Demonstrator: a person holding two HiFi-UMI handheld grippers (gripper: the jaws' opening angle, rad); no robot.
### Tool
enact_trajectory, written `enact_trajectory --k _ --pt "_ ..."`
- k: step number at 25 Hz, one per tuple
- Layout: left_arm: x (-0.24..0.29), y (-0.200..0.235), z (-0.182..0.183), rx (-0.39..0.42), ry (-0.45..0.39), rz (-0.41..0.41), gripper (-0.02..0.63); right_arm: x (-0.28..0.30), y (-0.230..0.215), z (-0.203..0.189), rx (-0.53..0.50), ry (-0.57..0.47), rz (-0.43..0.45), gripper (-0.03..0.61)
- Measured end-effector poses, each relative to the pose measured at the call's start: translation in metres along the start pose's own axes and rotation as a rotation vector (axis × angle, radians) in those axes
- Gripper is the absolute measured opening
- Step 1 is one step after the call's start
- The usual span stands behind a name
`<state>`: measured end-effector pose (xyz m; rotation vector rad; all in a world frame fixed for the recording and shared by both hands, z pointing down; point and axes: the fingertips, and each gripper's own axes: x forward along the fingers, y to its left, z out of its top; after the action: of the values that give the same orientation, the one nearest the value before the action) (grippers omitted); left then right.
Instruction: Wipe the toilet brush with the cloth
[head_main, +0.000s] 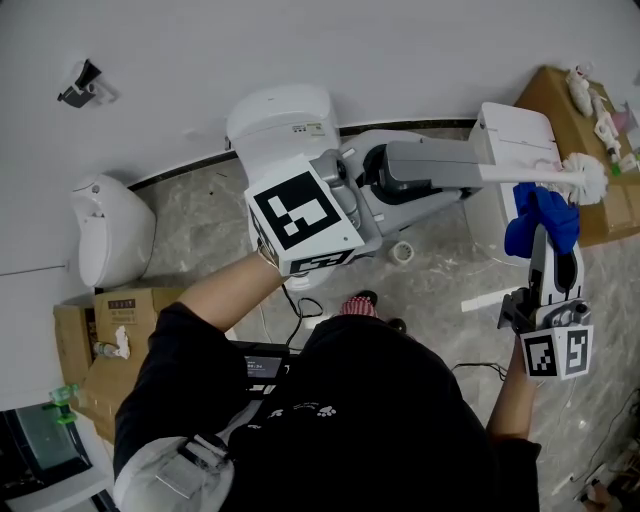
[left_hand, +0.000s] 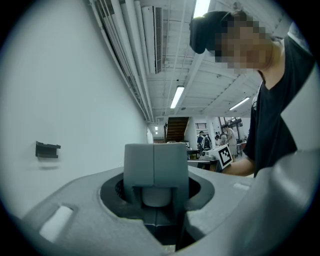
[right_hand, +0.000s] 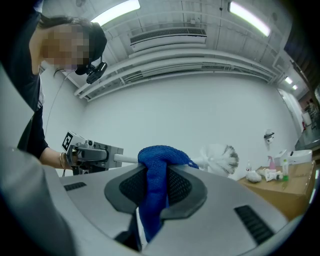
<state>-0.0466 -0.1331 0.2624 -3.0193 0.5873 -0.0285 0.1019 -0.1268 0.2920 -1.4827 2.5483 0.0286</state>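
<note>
- The left gripper (head_main: 476, 170) (left_hand: 156, 172) reaches level toward 3 o'clock in the head view. Its jaws are clamped on the white handle end of the toilet brush (head_main: 585, 178).
- The brush's bristle head sits at 2 o'clock. It hangs over the near edge of a cardboard box (head_main: 610, 215) and just past a white boxy unit (head_main: 515, 125).
- The right gripper (head_main: 545, 240) (right_hand: 156, 187) comes up from 4 o'clock with its jaws pinched on the blue cloth (head_main: 540, 215) (right_hand: 157, 160).
- The cloth drapes over the handle right beside the bristles. In the right gripper view the toilet brush (right_hand: 222, 157) shows just behind it.
- A white toilet (head_main: 285, 120) backs against the wall at 12 o'clock, close behind the left gripper.
- Open marble floor (head_main: 440, 270) lies below both grippers, with only a tape roll (head_main: 402, 252) on it.
- A second carton (head_main: 105, 335) stands well apart at 8 o'clock.
</note>
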Motion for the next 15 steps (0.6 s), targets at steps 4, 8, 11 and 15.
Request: enact_trajectory --k 4,8,11,15 --pt "0.0006 0.0009 -0.0016 -0.002 0.001 0.001 0.160 -0.0004 0.0007 0.0008 -0.002 0.000 -0.001 0.078" --pt "-0.0001 0.0011 -0.0018 -0.004 0.002 -0.001 0.160 -0.0019 0.0019 0.0034 -0.007 -0.005 -0.005 0.078" --pt "-0.0018 0.0026 -0.0015 0.000 0.003 -0.001 0.160 -0.0013 0.0040 0.0064 -0.013 -0.012 -0.008 0.078" --pt "0.0000 0.0013 -0.0015 -0.001 0.005 -0.004 0.160 -0.0032 0.0034 0.0088 -0.018 -0.016 -0.011 0.078"
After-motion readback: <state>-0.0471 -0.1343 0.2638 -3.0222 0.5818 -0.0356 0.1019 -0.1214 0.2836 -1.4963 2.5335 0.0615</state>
